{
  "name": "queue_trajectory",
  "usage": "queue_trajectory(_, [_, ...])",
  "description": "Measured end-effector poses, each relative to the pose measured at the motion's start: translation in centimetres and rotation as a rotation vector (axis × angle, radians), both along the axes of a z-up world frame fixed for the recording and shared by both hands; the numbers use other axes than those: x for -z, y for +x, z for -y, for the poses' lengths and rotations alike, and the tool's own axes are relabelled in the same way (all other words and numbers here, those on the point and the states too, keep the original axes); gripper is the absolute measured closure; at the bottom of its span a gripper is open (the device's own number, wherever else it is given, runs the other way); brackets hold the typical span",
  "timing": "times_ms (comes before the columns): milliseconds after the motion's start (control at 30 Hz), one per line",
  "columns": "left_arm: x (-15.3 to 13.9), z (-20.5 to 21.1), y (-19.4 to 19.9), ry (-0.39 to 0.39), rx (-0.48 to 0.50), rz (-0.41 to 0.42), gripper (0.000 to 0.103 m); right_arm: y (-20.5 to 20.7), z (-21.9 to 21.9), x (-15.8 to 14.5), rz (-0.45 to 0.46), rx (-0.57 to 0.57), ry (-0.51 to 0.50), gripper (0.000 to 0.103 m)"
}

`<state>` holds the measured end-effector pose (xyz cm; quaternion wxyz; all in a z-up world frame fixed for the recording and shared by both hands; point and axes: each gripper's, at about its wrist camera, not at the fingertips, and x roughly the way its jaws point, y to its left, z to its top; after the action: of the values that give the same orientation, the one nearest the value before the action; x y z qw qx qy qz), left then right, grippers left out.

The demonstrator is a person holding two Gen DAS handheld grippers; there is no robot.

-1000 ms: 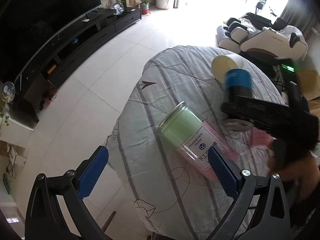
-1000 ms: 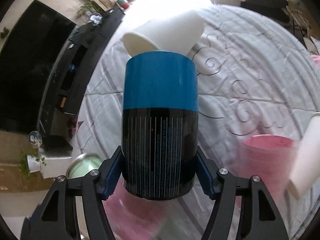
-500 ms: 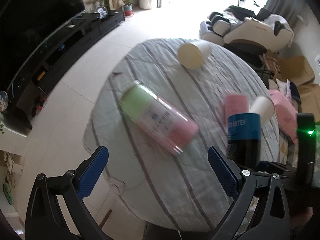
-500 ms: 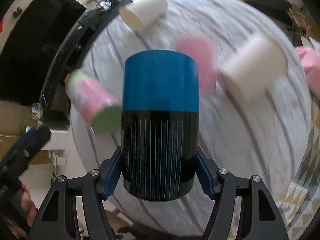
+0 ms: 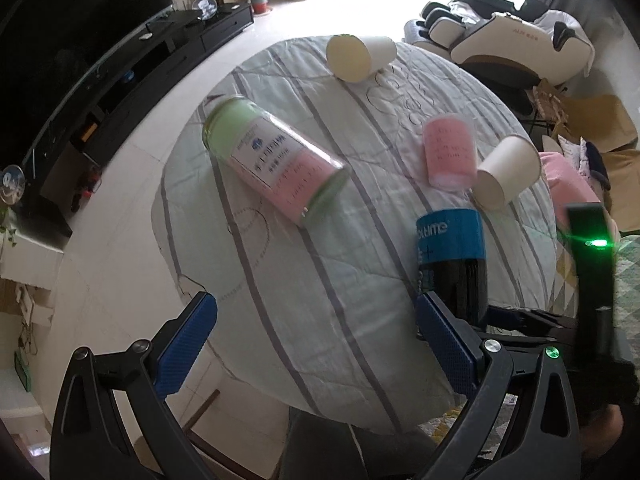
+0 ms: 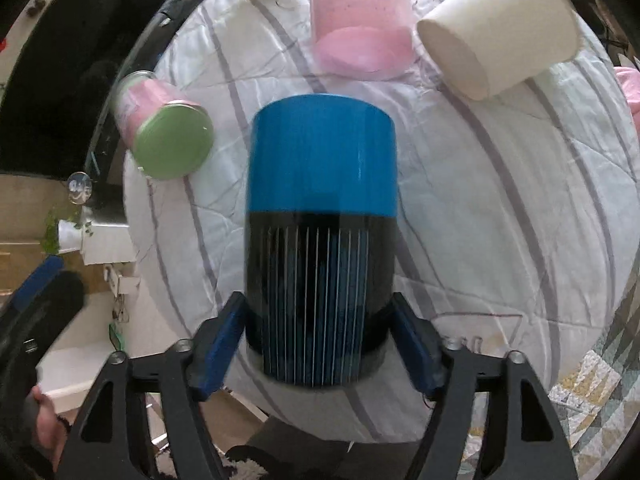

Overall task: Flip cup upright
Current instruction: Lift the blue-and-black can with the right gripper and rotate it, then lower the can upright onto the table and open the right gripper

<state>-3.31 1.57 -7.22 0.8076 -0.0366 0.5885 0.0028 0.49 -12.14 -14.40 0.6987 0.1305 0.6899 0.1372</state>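
Right now the right gripper (image 6: 320, 344) is clamped on the blue-and-black cup (image 6: 322, 240), its two blue pads pressed against the black, white-lined lower half while the blue band points away from the camera. Seen from the left wrist view, the same cup (image 5: 452, 264) stands roughly vertical near the front right part of the round table (image 5: 320, 280), blue band on top, black part held down in the right gripper (image 5: 480, 320); whether its base touches the quilted, striped cover cannot be told, since the left gripper's finger hides that spot. The left gripper (image 5: 316, 344) is spread wide with nothing between its blue pads, hanging above the near edge of the table.

Around the cup lie other containers. A glass jar (image 5: 272, 164) with green and pink contents and a white label lies on its side toward the left of the table; from the right wrist view its green end (image 6: 172, 142) faces the camera. A translucent pink cup (image 5: 450, 154) sits beyond the blue-and-black cup, and just beside it a white paper cup (image 5: 506, 172) lies tipped over. Another white paper cup (image 5: 358, 58) lies on its side at the far edge. A massage chair (image 5: 508, 44) and a dark TV stand (image 5: 160, 56) sit on the floor beyond.
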Motion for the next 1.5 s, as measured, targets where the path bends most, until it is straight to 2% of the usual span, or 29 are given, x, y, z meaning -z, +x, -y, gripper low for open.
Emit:
queue_trajectory(200, [-0.2, 3.0, 0.0, -0.021, 0.029, 0.001, 0.000, -0.3, 4.8, -3.1, 0.033, 0.066, 0.077, 0.023])
queue_trajectory(367, [0.6, 6.8, 0.7, -0.056, 0.084, -0.017, 0.000, 0.1, 11.3, -4.5, 0.061, 0.206, 0.045, 0.023])
queue_trajectory(533, [2.8, 9.7, 1.9, -0.095, 0.101, -0.082, 0.000, 1.0, 13.1, -5.0, 0.074, 0.257, 0.024, 0.023])
queue_trajectory(733, [5.2, 11.7, 2.9, -0.046, 0.094, -0.112, 0.001, 1.4, 15.3, -4.2, 0.062, 0.262, 0.007, 0.023])
queue_trajectory(767, [5.6, 11.7, 3.0, -0.049, 0.094, -0.123, 0.005, 1.3, 15.5, -4.0, 0.060, 0.259, 0.001, 0.023])
queue_trajectory(800, [6.0, 11.7, 3.1, -0.065, 0.091, -0.134, 0.020, 1.2, 15.9, -3.9, 0.057, 0.256, -0.002, 0.023])
queue_trajectory(833, [6.2, 11.6, 3.2, -0.084, 0.087, -0.145, 0.030, 1.7, 15.9, -3.7, 0.055, 0.250, 0.001, 0.023])
queue_trajectory(867, [6.4, 11.6, 3.3, -0.075, 0.083, -0.151, 0.035, 1.8, 16.0, -3.5, 0.056, 0.246, 0.003, 0.023])
queue_trajectory(933, [6.4, 11.6, 3.3, -0.078, 0.091, -0.137, 0.035, 2.4, 15.8, -3.3, 0.063, 0.230, 0.000, 0.023])
queue_trajectory(1067, [6.0, 10.5, 3.0, -0.133, 0.071, -0.118, 0.035, 3.8, 14.9, -3.0, 0.069, 0.176, 0.017, 0.023])
queue_trajectory(1233, [5.7, 9.1, 2.5, -0.175, 0.075, -0.078, 0.035, 5.8, 11.9, -2.3, 0.064, 0.082, 0.050, 0.023])
queue_trajectory(1367, [4.5, 8.4, 1.4, -0.142, 0.123, -0.022, 0.035, 6.7, 10.3, -2.8, 0.080, 0.066, 0.110, 0.023])
queue_trajectory(1500, [3.5, 8.4, 1.2, -0.142, 0.154, 0.026, 0.035, 8.0, 8.7, -3.6, 0.099, 0.034, 0.103, 0.023])
